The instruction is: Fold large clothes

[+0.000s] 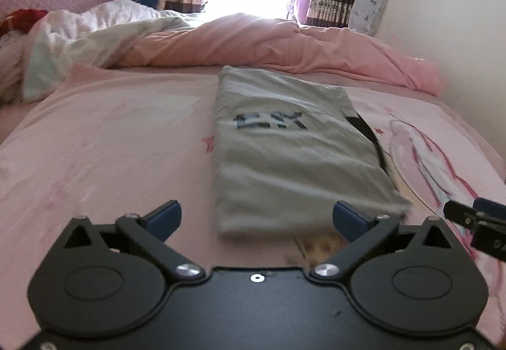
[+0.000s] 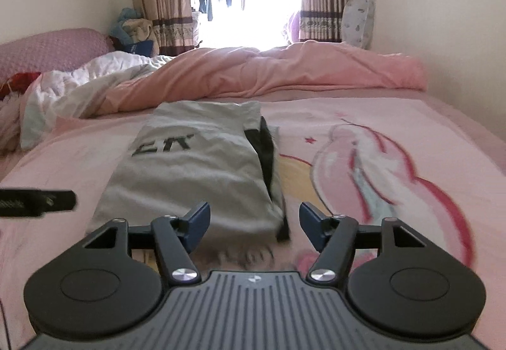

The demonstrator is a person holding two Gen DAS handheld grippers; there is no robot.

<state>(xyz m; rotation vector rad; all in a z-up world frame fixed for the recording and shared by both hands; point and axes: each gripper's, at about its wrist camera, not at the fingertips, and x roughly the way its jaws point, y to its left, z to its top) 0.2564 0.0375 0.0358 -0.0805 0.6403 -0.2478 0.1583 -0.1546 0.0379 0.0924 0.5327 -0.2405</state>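
Garment (image 1: 284,154) is lying as a long grey strip with dark lettering on the pink bedsheet (image 1: 110,160), running away from both cameras toward the rumpled duvet (image 1: 253,43); side folds appear done, lengthwise fold judged not yet done. Left gripper (image 1: 256,220) is standing with jaws wide and nothing between them, near the strip's near end; right gripper (image 2: 254,225) is standing moderately wide, also empty, over the near right corner. Next move is calling for each gripper to pinch one near corner, pads closing on all layers, then carrying that end over toward the far end. Right wrist view is showing the black inner trim (image 2: 267,157) along the right edge plainly; left wrist view is showing only a sliver of it, but is catching the right gripper's tip at frame edge.
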